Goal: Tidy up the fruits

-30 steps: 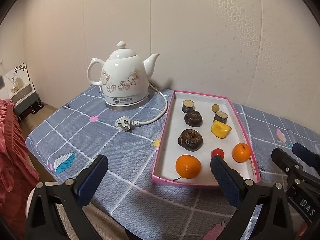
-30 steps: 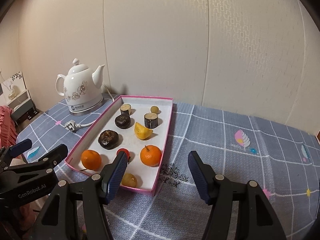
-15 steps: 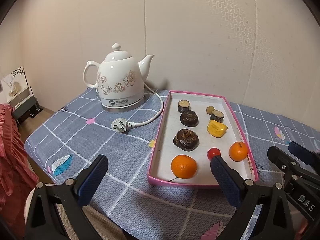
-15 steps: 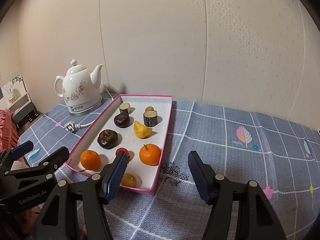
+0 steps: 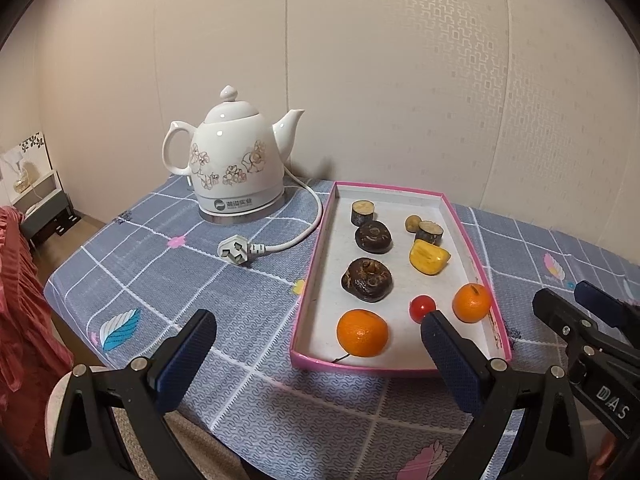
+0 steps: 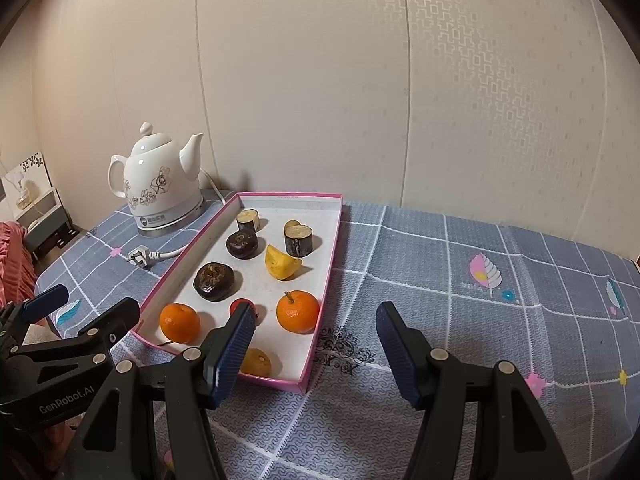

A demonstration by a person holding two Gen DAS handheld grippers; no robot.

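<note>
A pink-rimmed white tray (image 5: 316, 248) (image 6: 328, 276) lies on the table and holds several fruits: two oranges (image 5: 362, 333) (image 6: 298, 312), a small red fruit (image 5: 422, 307), a yellow piece (image 5: 428, 257) (image 6: 282, 267), two dark round fruits (image 5: 367, 280) (image 6: 214, 282), and dark cut pieces at the far end (image 5: 363, 213). A small yellow fruit (image 6: 256, 362) sits in the near corner. My left gripper (image 5: 318, 354) is open and empty, in front of the tray's near end. My right gripper (image 6: 316, 344) is open and empty at the tray's near right corner.
A white flowered electric kettle (image 5: 236, 168) (image 6: 162, 192) stands at the back left, its cord and plug (image 5: 236, 251) lying beside the tray. The checked grey tablecloth (image 6: 480, 280) stretches right. The table edge is near on the left; a red fabric (image 5: 20, 320) lies beyond.
Both grippers have drawn back and risen slightly; the tray and kettle look a little farther away. Both stay open and empty. The fruits have not moved.
</note>
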